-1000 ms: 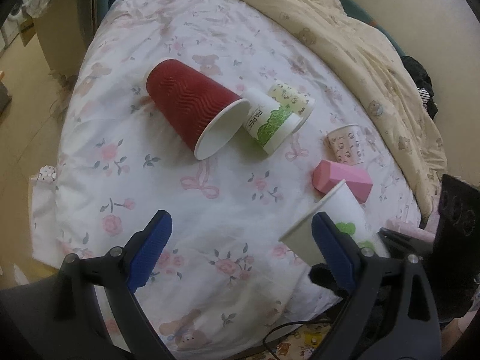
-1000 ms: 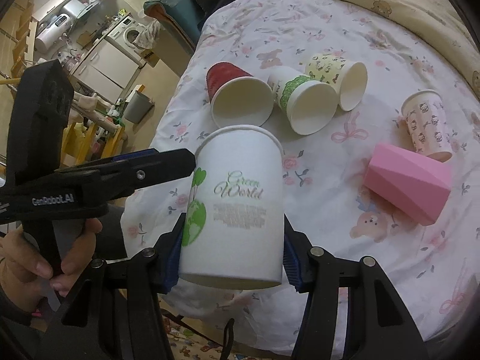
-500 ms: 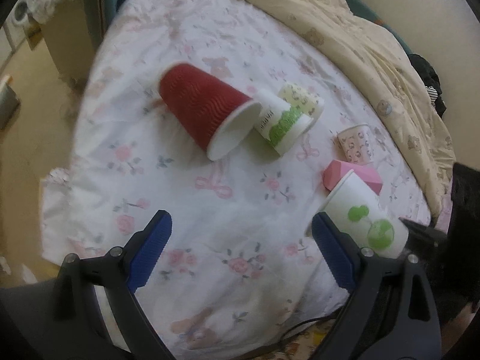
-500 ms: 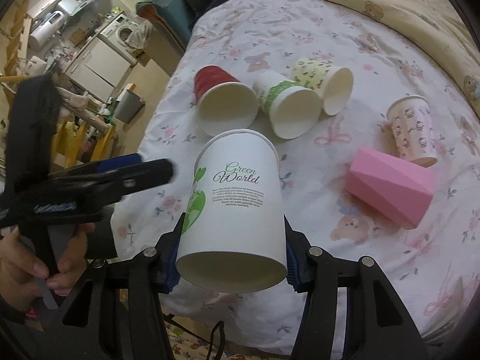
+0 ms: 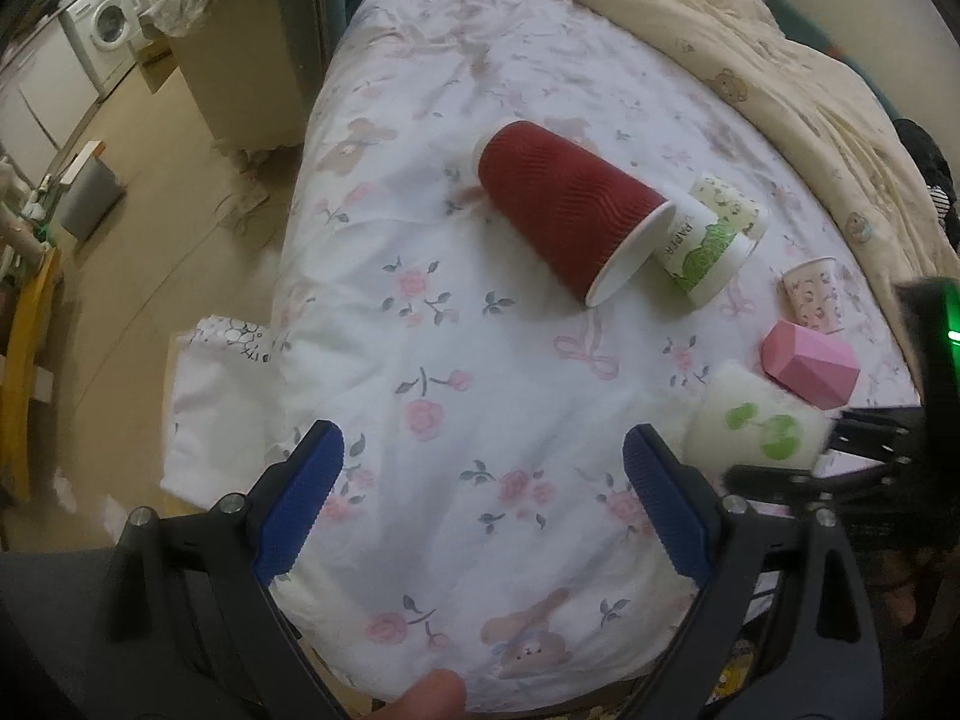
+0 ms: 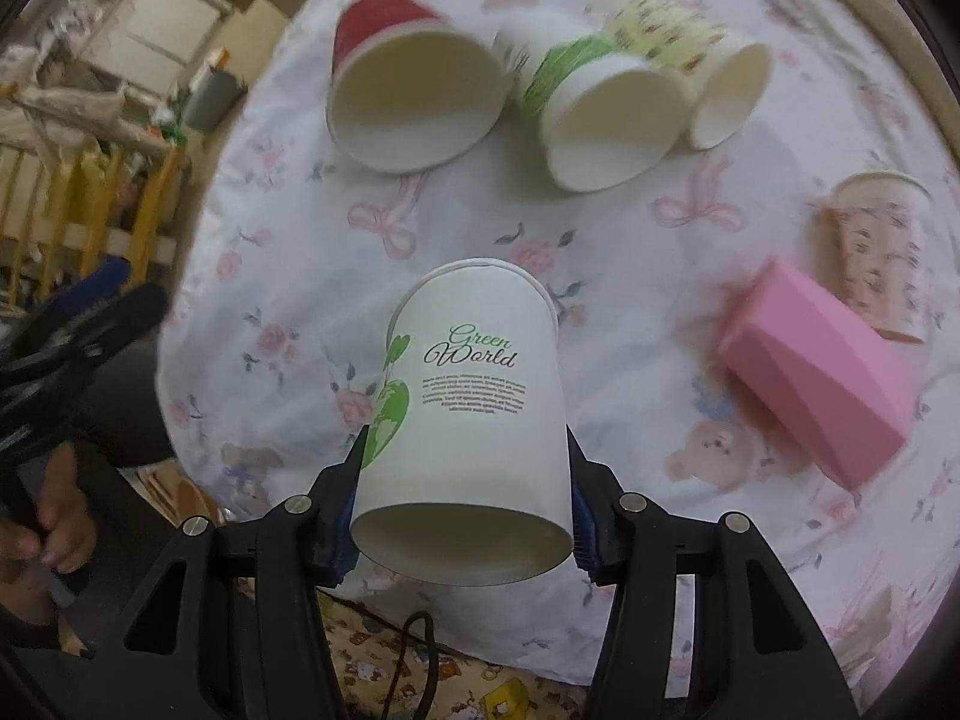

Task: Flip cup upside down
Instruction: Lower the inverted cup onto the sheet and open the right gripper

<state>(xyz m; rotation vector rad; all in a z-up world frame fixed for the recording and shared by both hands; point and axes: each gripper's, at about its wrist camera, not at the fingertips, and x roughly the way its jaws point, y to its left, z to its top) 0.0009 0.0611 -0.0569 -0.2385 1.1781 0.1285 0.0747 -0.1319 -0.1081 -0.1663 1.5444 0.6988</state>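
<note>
White paper cup (image 6: 474, 396) w/ green globe-and-leaf print and "Green World" lettering, fine print below. It sits clamped in the right tongs (image 6: 462, 516), blue pads pressing both sides near the open rim. The rim faces back toward the wrist cam; closed base points away, over the floral bedsheet (image 6: 288, 276). Inside looks empty as far as visible. In the left wrist view the same cup (image 5: 756, 426) is blurred, off to the right of the left tongs, w/ the right tongs' black frame just behind it.

Left tongs (image 5: 483, 501) are spread wide, nothing between the blue pads, hovering over the sheet's near edge. A fingertip shows at the bottom of that view.

Ahead of the right tongs, three cups lie on their sides in a row, mouths toward the cam: red ribbed cup (image 6: 408, 90) at left, white cup w/ green band (image 6: 600, 114) in the middle, touching or nearly touching the red one, then a small yellow patterned cup (image 6: 708, 78) tucked against it. All three look empty.

Right of the held cup: pink faceted box (image 6: 822, 372) lying on the sheet, and just beyond it a small pinkish patterned cup (image 6: 882, 252); cannot tell which way up.

Beige blanket (image 5: 750, 42) bunched along the far side of the bed. Nothing lies between the held cup and the sheet directly ahead.
</note>
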